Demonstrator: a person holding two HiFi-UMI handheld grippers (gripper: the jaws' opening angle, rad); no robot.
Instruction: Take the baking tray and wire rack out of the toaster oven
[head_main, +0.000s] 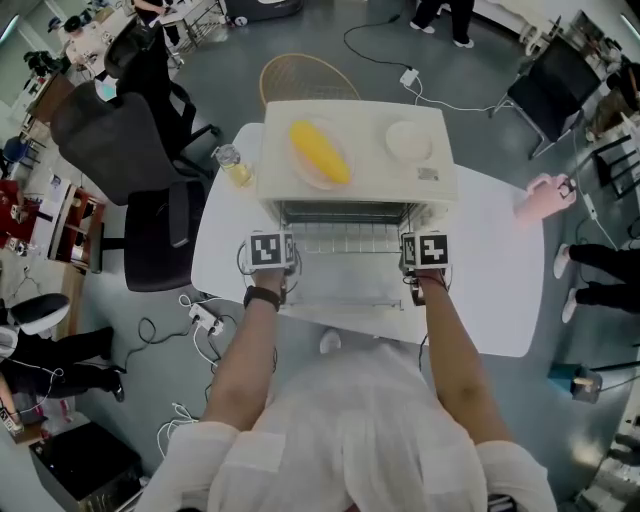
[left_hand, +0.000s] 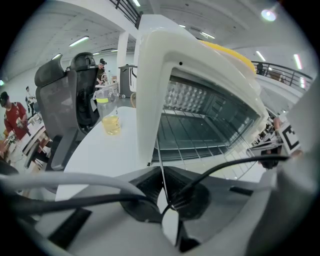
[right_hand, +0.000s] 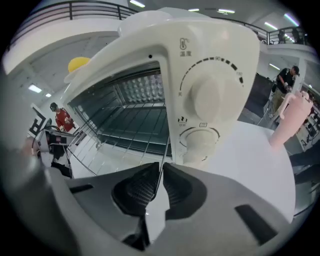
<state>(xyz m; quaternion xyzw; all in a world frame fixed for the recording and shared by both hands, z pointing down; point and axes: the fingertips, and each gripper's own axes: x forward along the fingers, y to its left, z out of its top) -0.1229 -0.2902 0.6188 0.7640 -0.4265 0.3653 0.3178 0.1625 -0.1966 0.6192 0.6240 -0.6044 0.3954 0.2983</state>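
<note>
My left gripper (left_hand: 163, 185) and right gripper (right_hand: 159, 181) pinch the wire rack (left_hand: 200, 149) at the toaster oven (head_main: 372, 120); only the right gripper view shows dials (right_hand: 210, 97).

Bright, even light falls from ceiling strip lamps (left_hand: 80, 41) above the toaster oven (head_main: 368, 170), whose white top is nearly washed out. Shadows are soft. Both gripper views bulge fish-eye style and darken at the corners. Their nearest foreground is blurred.

Chinese "温度" beneath a thermometer sign (right_hand: 185, 43) on the toaster oven (right_hand: 150, 30), above its upper dial (right_hand: 210, 97)
</note>
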